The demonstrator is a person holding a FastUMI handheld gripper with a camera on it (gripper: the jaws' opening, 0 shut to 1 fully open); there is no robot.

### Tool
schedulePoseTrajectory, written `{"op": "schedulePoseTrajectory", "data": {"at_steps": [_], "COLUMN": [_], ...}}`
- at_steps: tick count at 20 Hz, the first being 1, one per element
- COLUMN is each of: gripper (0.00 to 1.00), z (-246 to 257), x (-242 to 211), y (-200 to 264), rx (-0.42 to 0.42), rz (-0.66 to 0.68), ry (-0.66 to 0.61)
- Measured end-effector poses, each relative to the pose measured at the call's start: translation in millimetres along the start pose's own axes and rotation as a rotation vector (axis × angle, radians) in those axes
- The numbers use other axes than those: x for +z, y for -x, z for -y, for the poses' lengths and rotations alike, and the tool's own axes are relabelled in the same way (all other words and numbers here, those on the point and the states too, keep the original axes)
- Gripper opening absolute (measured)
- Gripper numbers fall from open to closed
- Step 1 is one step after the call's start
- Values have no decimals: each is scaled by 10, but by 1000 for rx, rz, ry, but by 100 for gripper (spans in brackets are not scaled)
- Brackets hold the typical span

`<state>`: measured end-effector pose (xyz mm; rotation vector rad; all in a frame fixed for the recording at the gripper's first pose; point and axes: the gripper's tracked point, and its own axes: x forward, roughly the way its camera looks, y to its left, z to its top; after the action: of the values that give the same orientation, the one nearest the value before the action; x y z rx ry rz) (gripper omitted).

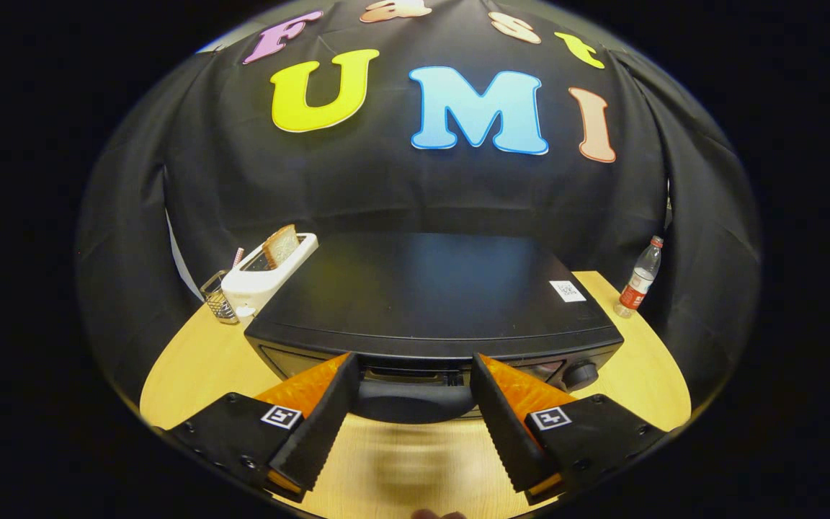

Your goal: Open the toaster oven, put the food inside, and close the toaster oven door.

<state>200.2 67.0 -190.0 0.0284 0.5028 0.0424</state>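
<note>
We hold the claw spread around the door handle of the black toaster oven on the counter, not yet pinching. The door looks shut; opening, loading and closing remain.

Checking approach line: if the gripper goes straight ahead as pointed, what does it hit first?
Likely the dark curved door handle of the black toaster oven, framed between the open gripper fingers; depth is hard to judge.
</note>
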Motion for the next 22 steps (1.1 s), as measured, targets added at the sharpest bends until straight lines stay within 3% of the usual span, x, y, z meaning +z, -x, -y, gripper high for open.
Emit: {"op": "schedulePoseTrajectory", "data": {"at_steps": [15, 22], "gripper": [98, 98], "z": [-66, -109], "x": [-589, -1250], "y": [450, 612], "rx": [-1, 6], "rz": [-59, -222], "ry": [-1, 19]}}
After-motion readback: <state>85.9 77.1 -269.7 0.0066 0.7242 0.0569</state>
